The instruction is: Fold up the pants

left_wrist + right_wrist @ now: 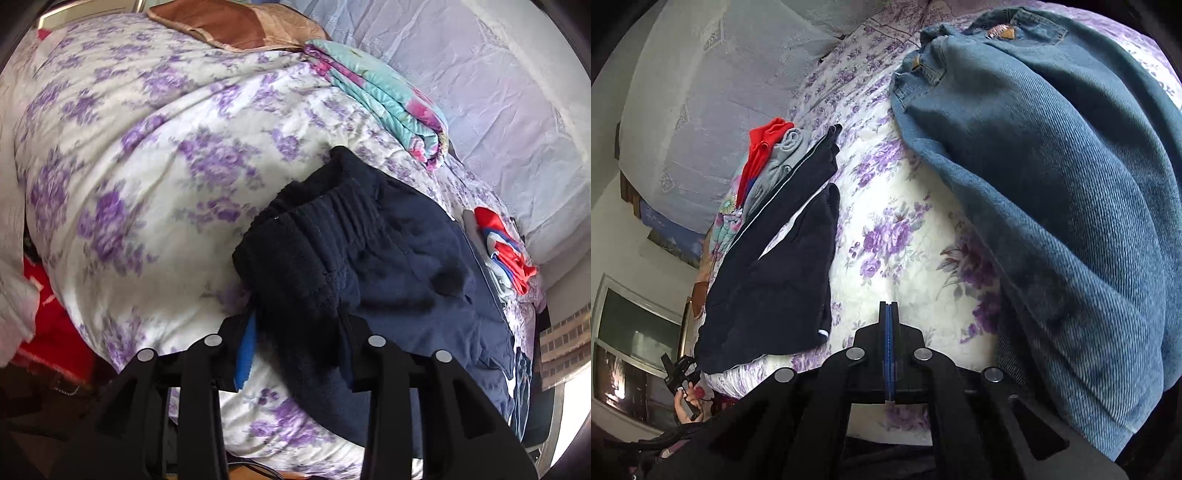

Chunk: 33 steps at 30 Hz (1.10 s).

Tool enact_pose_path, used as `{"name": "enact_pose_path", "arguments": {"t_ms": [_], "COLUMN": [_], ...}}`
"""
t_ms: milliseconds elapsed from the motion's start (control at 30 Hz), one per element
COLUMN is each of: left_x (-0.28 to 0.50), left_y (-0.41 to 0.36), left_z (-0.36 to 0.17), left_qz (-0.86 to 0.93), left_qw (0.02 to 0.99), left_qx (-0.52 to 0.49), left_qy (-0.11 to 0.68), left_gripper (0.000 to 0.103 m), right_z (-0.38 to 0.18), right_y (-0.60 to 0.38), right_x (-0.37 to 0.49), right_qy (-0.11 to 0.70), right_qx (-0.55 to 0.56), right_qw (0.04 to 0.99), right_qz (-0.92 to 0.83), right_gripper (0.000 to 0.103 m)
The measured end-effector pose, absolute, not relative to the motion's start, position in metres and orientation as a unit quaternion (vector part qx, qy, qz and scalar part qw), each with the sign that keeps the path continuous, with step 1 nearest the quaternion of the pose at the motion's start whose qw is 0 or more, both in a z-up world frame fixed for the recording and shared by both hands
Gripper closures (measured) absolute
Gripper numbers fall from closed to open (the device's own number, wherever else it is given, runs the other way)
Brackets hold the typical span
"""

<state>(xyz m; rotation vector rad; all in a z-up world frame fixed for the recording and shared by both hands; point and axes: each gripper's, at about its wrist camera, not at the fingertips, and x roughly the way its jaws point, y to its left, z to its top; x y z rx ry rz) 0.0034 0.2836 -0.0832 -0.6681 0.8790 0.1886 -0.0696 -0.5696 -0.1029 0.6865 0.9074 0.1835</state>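
Observation:
Dark navy pants [369,258] with a ribbed elastic waistband lie bunched on the purple-flowered bed cover [129,147]. My left gripper [295,325] is shut on a thick fold of them near the waistband, and the cloth fills the gap between its fingers. In the right wrist view the same navy pants [775,277] stretch along the left side of the bed, with the left gripper [679,369] and a hand at their near end. My right gripper [888,306] hangs over bare bed cover [905,229], shut with its blue pads together and nothing held. Blue jeans [1052,184] lie to its right.
A folded turquoise and pink quilt [388,103] and a brown pillow [236,26] sit at the far side. Red and grey clothes [502,251] are piled beside the navy pants. A pale draped cloth [498,92] lies behind. A red cloth [48,325] hangs off the bed's left edge.

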Motion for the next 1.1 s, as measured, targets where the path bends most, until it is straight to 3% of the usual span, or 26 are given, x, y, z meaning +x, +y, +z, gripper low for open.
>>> {"name": "enact_pose_path", "arguments": {"t_ms": [67, 100, 133, 200, 300, 367, 400, 433, 500, 600, 733, 867, 900, 967, 1033, 1100], "left_x": [0.010, 0.010, 0.009, 0.002, -0.004, -0.002, -0.003, -0.007, -0.011, -0.019, -0.010, -0.003, -0.006, -0.018, -0.033, -0.045], "left_y": [0.278, 0.275, 0.273, 0.274, 0.273, 0.272, 0.269, 0.264, 0.263, 0.266, 0.258, 0.260, 0.261, 0.268, 0.279, 0.296], "left_z": [-0.071, -0.067, -0.063, -0.060, -0.076, -0.096, -0.097, -0.092, -0.082, -0.068, -0.070, -0.092, -0.087, -0.069, -0.049, -0.024], "left_qz": [0.085, 0.083, 0.081, 0.091, 0.090, 0.093, 0.100, 0.111, 0.079, 0.077, 0.069, 0.072, 0.073, 0.081, 0.099, 0.129], "left_qw": [0.855, 0.859, 0.861, 0.865, 0.858, 0.842, 0.846, 0.856, 0.860, 0.863, 0.845, 0.820, 0.820, 0.825, 0.830, 0.838], "left_qx": [-0.296, -0.286, -0.282, -0.283, -0.288, -0.299, -0.290, -0.269, -0.277, -0.283, -0.271, -0.254, -0.252, -0.244, -0.232, -0.222], "left_qy": [0.417, 0.416, 0.415, 0.404, 0.415, 0.440, 0.436, 0.427, 0.421, 0.412, 0.455, 0.507, 0.509, 0.503, 0.498, 0.481], "left_gripper": [0.062, 0.055, 0.041, 0.018, 0.012, 0.013, 0.018, 0.046, 0.076, 0.076, 0.072, 0.063, 0.056, 0.047, 0.043, 0.042], "right_z": [-0.093, -0.089, -0.085, -0.082, -0.090, -0.094, -0.095, -0.095, -0.076, -0.045, -0.030, -0.074, -0.079, -0.074, -0.048, -0.015], "right_y": [-0.557, -0.548, -0.540, -0.520, -0.497, -0.486, -0.483, -0.484, -0.488, -0.512, -0.528, -0.522, -0.521, -0.527, -0.534, -0.536], "right_x": [-0.069, -0.069, -0.070, -0.065, -0.046, -0.034, -0.028, -0.027, -0.035, -0.062, -0.088, -0.074, -0.071, -0.072, -0.077, -0.075], "right_qy": [0.423, 0.419, 0.414, 0.414, 0.431, 0.441, 0.452, 0.451, 0.430, 0.396, 0.402, 0.475, 0.486, 0.464, 0.418, 0.370], "right_qx": [0.313, 0.303, 0.289, 0.266, 0.238, 0.221, 0.224, 0.240, 0.231, 0.263, 0.249, 0.204, 0.186, 0.194, 0.183, 0.162], "right_qw": [0.844, 0.848, 0.855, 0.860, 0.859, 0.858, 0.850, 0.845, 0.860, 0.864, 0.871, 0.854, 0.853, 0.864, 0.890, 0.915], "right_qz": [0.108, 0.117, 0.118, 0.135, 0.143, 0.143, 0.152, 0.159, 0.152, 0.163, 0.132, 0.061, 0.035, 0.027, 0.010, 0.005], "right_gripper": [0.080, 0.042, 0.024, 0.024, 0.028, 0.065, 0.084, 0.084, 0.086, 0.092, 0.092, 0.088, 0.087, 0.075, 0.040, 0.030]}}
